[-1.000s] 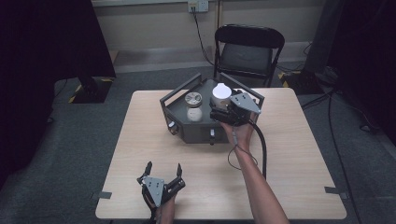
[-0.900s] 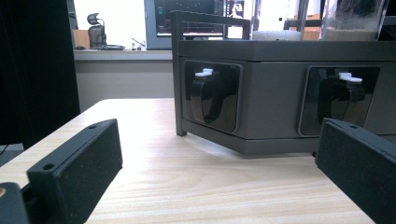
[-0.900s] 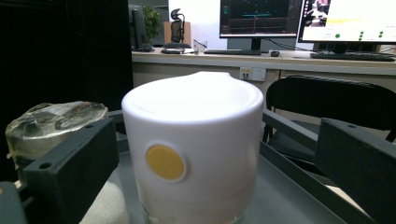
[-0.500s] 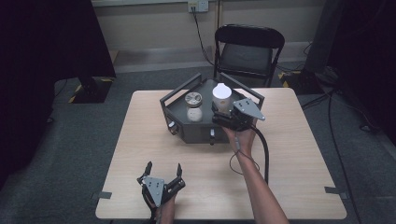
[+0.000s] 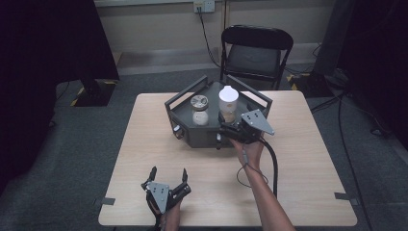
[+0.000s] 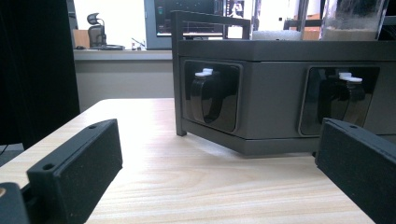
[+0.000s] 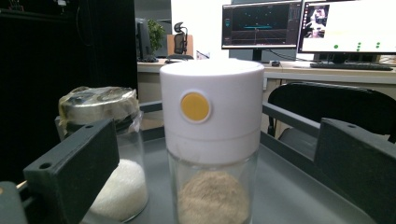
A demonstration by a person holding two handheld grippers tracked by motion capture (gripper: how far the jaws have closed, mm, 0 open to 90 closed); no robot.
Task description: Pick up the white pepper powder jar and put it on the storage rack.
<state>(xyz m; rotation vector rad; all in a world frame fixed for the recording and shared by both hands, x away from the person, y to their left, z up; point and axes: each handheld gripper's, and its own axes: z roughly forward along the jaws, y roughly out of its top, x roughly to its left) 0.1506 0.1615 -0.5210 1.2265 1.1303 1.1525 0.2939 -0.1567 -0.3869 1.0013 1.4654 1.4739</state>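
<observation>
The right gripper (image 5: 230,129) reaches forward on an outstretched forearm, jaws spread wide and holding nothing, level with the white-capped jar (image 7: 211,140) of brown powder just ahead. That jar stands in the dark tray (image 5: 202,139) beside a metal-lidded jar (image 5: 199,109) of white grains. The left gripper (image 5: 168,174) rests low near the table's (image 5: 308,183) front edge, jaws wide open and empty, facing the tray.

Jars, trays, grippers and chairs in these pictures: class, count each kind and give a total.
Jars: 2, one white-capped jar of brown powder, one foil-topped jar of white powder
Grey tray: 1
Grippers: 2, left gripper, right gripper
Folding chair: 1
Total: 6
</observation>
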